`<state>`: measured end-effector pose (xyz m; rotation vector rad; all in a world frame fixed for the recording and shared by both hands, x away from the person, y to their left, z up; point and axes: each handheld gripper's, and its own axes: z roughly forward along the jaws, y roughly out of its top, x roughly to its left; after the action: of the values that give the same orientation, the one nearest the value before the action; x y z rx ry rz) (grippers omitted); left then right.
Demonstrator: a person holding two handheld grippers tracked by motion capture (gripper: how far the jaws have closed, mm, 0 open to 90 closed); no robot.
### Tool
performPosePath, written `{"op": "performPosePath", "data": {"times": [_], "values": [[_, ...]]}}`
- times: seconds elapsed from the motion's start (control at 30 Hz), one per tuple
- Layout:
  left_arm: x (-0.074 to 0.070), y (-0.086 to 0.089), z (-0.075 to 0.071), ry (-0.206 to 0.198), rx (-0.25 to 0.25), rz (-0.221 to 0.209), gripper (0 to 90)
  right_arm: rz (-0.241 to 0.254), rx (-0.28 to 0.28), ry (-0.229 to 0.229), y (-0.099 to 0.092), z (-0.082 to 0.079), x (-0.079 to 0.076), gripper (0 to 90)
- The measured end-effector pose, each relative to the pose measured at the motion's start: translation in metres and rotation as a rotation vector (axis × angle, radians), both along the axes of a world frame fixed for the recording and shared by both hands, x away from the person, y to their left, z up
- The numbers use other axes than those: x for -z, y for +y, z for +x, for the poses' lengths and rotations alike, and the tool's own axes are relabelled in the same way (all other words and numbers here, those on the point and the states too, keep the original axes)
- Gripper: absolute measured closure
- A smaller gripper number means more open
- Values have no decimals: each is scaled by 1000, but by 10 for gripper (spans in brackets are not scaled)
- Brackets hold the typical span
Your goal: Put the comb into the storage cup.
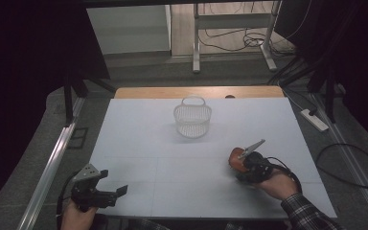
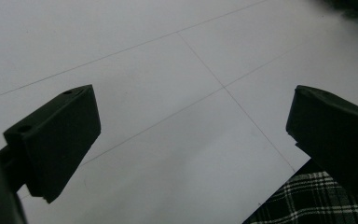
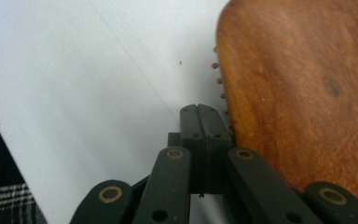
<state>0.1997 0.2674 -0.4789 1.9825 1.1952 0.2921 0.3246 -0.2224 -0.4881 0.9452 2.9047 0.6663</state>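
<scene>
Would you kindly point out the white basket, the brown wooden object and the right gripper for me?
white basket (image 1: 192,122), high view, on its mesh front wall.
brown wooden object (image 3: 303,88), right gripper view, on its broad wooden face.
right gripper (image 3: 199,114), right gripper view, at the tips of its shut jaws.

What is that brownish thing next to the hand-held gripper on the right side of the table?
Start at the white table, then find the white mesh basket near its far edge. Nearer and to the right, beside the shut right hand-held gripper, lies a rounded reddish-brown wooden object. It is the one warm-coloured thing on the table.
</scene>
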Motion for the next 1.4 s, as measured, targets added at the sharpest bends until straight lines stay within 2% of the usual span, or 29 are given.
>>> {"op": "performPosePath", "data": {"times": [0.2, 0.4, 0.7, 0.93, 1.07, 1.2, 1.33, 1.4], "values": [[0, 0, 0, 1, 0, -1, 28, -5, 5, -7, 5, 7, 1, 896], [0, 0, 0, 3, 1, -1, 29, -11, 2, -12, 7, 7, 1, 896], [0, 1, 0, 2, -1, -4, 31, 59, 5, -43, 3, 0, -10, 894], [0, 0, 0, 2, -1, -1, 32, 82, 27, -108, -5, -9, -22, 804], [0, 0, 0, 0, 0, 3, 33, 81, 52, -133, -12, -15, -25, 753], [0, -1, 0, 0, 6, 10, 33, 79, 90, -176, -22, -20, -28, 675], [0, -1, 0, 1, 4, 10, 33, 86, 148, -186, -31, -22, -33, 602], [0, -1, 0, 1, 3, 11, 33, 78, 159, -186, -34, -22, -34, 570]]}}
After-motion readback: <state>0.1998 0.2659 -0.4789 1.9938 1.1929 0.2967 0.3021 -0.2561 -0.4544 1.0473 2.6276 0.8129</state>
